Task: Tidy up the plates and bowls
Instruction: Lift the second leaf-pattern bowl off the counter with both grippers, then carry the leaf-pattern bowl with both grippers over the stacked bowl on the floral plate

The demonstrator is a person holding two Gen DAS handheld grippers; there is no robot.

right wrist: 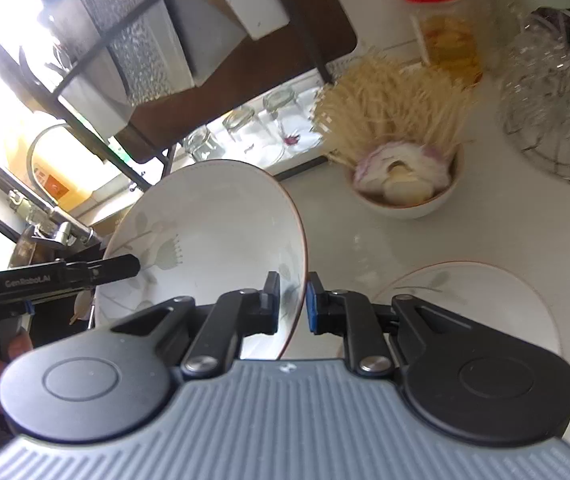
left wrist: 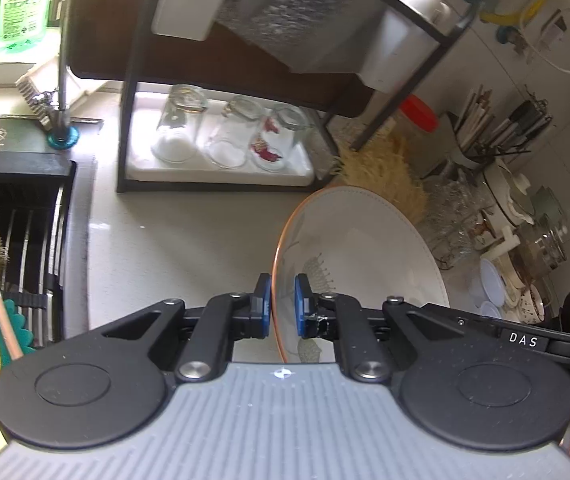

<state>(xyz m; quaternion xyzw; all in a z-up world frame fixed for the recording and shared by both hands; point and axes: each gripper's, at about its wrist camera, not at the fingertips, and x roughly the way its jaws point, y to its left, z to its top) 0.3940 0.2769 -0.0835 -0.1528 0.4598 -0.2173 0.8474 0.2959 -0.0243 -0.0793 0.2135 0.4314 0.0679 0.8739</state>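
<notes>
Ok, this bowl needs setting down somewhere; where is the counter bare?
Bare counter lies between the sink rack, the glass tray and the held bowl. The right end is crowded: food bowl, wire basket, plate.

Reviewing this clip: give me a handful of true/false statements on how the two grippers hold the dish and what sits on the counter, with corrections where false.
1. Both grippers grip the rim of the same floral bowl. True: the left gripper and right gripper each have their pads either side of the rim.
2. The bowl lies flat on the counter. False: it is tilted, held up by its rim.
3. A floral plate lies on the counter to the right of the right gripper. True.
4. The jar has a blue lid. False: the lid is red.
5. Three glass jars stand on the rack's white tray. True.
</notes>
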